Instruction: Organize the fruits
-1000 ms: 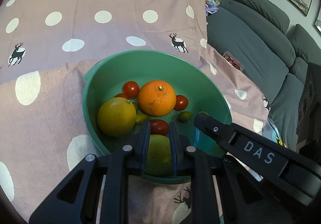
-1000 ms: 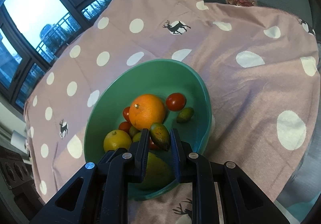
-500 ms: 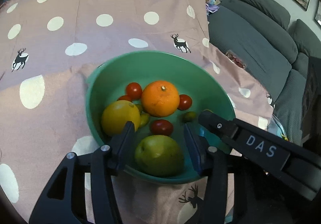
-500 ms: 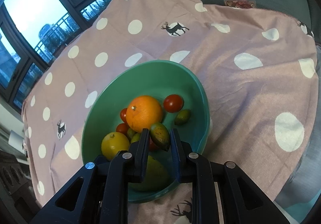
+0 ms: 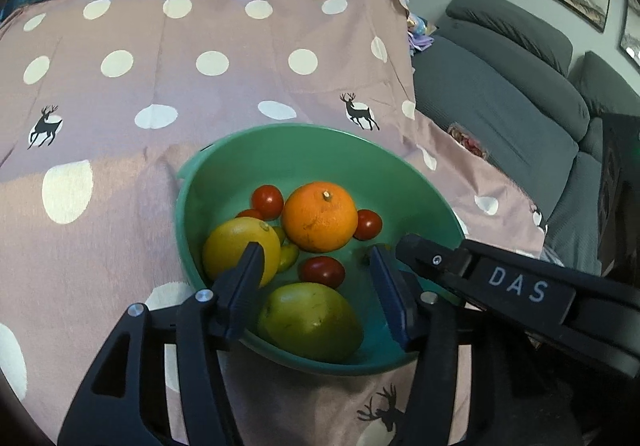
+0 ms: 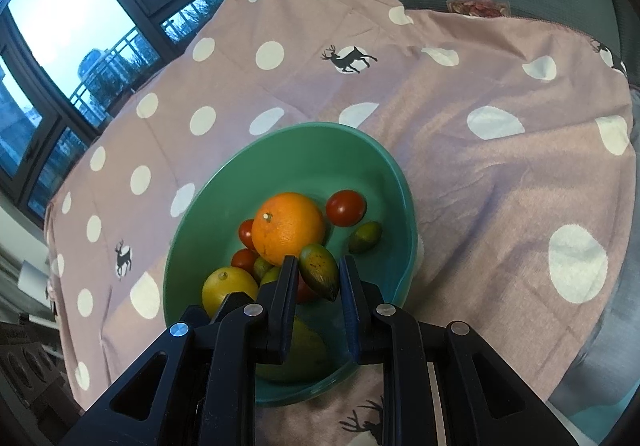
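The left gripper [image 5: 316,270] stands with its jaws spread, having just been opening; the large green fruit [image 5: 310,322] lies loose between and slightly below them in the green bowl [image 5: 224,162], with neither pad pressing on it. Ahead of the left fingertips sit the orange [image 5: 320,216], a dark red tomato [image 5: 322,272] directly in front of the green fruit, and three further red tomatoes around the orange. The yellow citrus [image 5: 240,250] lies partly behind the left finger of this gripper. The right gripper [image 6: 316,274] is pressed together on a small oval green-brown fruit [image 6: 319,271], pinched between the pads above the bowl (its pointed end hangs downward). A second small green fruit [image 6: 364,237] rests in the bowl ahead and to the right of these fingertips. The bowl stands on a pink dotted cloth [image 6: 500,174]; a grey sofa [image 5: 500,86] lies beyond to the right.
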`<state>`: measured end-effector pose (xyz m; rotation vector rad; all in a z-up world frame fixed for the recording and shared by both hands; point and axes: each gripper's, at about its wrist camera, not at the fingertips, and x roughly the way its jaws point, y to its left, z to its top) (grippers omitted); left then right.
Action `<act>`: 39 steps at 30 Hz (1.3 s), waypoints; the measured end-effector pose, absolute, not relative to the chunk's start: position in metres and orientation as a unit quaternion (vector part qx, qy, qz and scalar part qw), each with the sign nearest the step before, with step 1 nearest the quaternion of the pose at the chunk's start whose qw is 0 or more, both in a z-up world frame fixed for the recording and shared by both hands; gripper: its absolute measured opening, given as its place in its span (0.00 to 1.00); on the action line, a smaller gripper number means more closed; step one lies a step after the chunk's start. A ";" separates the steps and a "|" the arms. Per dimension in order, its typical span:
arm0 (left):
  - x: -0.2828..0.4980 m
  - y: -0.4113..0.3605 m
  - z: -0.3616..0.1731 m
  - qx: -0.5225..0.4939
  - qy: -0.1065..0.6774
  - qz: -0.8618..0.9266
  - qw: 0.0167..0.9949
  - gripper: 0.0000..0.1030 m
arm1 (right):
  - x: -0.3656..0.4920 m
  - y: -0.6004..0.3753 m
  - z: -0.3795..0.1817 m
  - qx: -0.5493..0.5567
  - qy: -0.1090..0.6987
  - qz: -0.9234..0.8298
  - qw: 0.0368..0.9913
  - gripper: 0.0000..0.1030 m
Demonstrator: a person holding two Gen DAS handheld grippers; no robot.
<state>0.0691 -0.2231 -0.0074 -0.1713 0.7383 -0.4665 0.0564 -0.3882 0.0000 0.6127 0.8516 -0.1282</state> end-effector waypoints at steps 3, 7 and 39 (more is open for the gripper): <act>0.069 -0.222 -0.006 -0.081 0.356 -0.228 0.903 0.55 | 0.057 -0.387 0.001 0.286 0.406 -0.062 0.866 0.22; 0.062 -0.222 -0.001 -0.063 0.335 -0.205 0.918 0.69 | 0.056 -0.389 0.000 0.291 0.402 -0.064 0.866 0.22; 0.032 -0.178 0.039 -0.067 0.341 -0.133 0.928 1.00 | 0.038 -0.378 0.041 0.243 0.352 -0.075 0.901 0.76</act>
